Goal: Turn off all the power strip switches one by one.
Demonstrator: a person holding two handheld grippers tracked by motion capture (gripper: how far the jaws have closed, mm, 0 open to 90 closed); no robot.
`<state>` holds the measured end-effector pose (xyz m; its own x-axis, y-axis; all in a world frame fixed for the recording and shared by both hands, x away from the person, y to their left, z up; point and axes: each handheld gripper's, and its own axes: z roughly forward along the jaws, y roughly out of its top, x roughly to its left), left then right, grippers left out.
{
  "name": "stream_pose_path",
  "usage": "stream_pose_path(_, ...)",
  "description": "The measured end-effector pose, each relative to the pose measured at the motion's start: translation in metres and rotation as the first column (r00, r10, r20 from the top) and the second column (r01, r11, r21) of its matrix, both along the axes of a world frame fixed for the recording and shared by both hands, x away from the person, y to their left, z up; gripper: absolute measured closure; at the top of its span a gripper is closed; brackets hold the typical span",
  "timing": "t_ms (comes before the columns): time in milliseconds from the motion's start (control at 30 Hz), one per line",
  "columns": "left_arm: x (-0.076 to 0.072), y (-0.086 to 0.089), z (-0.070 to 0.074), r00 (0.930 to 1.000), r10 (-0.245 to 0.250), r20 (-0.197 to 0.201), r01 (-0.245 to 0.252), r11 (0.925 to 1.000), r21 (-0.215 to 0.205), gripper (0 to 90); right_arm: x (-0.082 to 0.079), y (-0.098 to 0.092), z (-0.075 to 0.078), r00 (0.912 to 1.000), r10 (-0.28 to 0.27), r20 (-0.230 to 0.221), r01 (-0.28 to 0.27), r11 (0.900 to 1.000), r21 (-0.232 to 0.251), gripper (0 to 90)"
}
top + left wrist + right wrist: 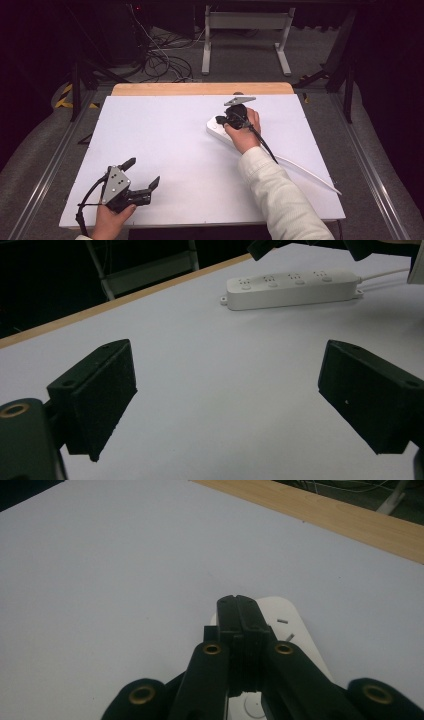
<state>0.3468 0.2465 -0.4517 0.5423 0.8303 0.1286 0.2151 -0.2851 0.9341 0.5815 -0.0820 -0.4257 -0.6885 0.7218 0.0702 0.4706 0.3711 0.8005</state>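
High view: right gripper point(222, 120) is hovering over the long white plastic power strip point(216, 129).
Its jaws are pressing together, empty; left gripper point(143, 173) is resting wide open on the white desk point(165, 145).

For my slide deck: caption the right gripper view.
Right gripper, jaws shut, poised over the end of a white power strip on the white table.

Black fingers point(95, 400) with brass screws, cream sleeve point(280, 200).
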Motion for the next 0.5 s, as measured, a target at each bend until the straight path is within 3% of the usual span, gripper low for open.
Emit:
stream_pose_path(200,0.0,0.001,0.0,1.0,-0.003,0.001,0.003,1.0,-0.001,9.3,0.007,0.008,-0.01,0.9999,-0.006,-0.012,0.005,1.0,-0.017,90.0)
stream_pose_path(300,0.0,0.001,0.0,1.0,0.0,-0.002,0.0,1.0,-0.003,9.3,0.009,0.01,-0.014,0.9999,-0.011,0.005,0.012,1.0,-0.026,90.0)
stream_pose_path(500,0.0,0.001,0.0,1.0,-0.002,0.002,0.002,1.0,-0.001,9.2,0.013,0.012,-0.021,0.9997,-0.019,-0.016,0.019,0.999,-0.041,90.0)
